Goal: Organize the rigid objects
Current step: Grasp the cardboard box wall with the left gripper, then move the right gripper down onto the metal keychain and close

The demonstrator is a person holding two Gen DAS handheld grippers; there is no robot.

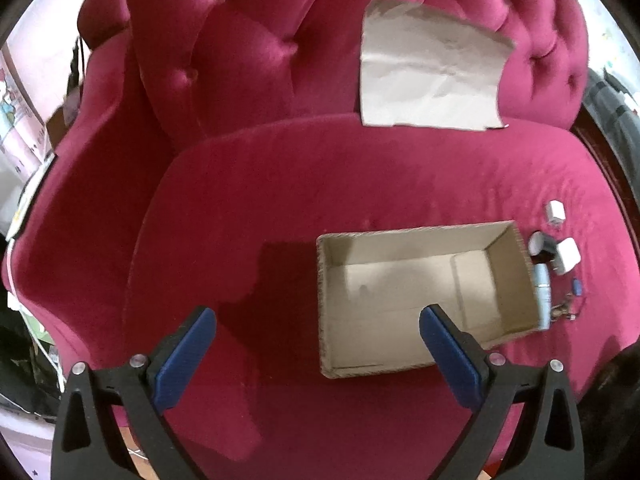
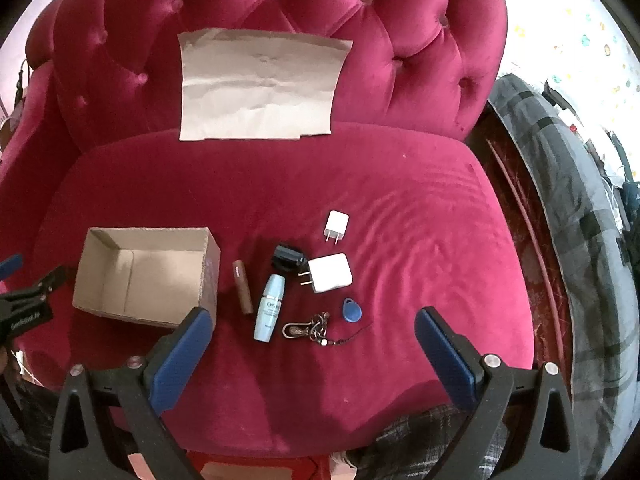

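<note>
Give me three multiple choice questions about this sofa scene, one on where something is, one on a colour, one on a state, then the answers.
1. Where does the light blue bottle lie?
A. inside the cardboard box
B. on the seat cushion beside the box
C. on the backrest

2. What colour is the key fob?
A. blue
B. yellow
C. green

3. What state is the right gripper in?
A. shut on the bottle
B. shut on nothing
C. open, holding nothing

Answers:
1 B, the bottle rests on the cushion between the brown tube and the large white charger.
2 A, its teardrop body is blue.
3 C, the blue pads stand wide apart above the items.
</note>
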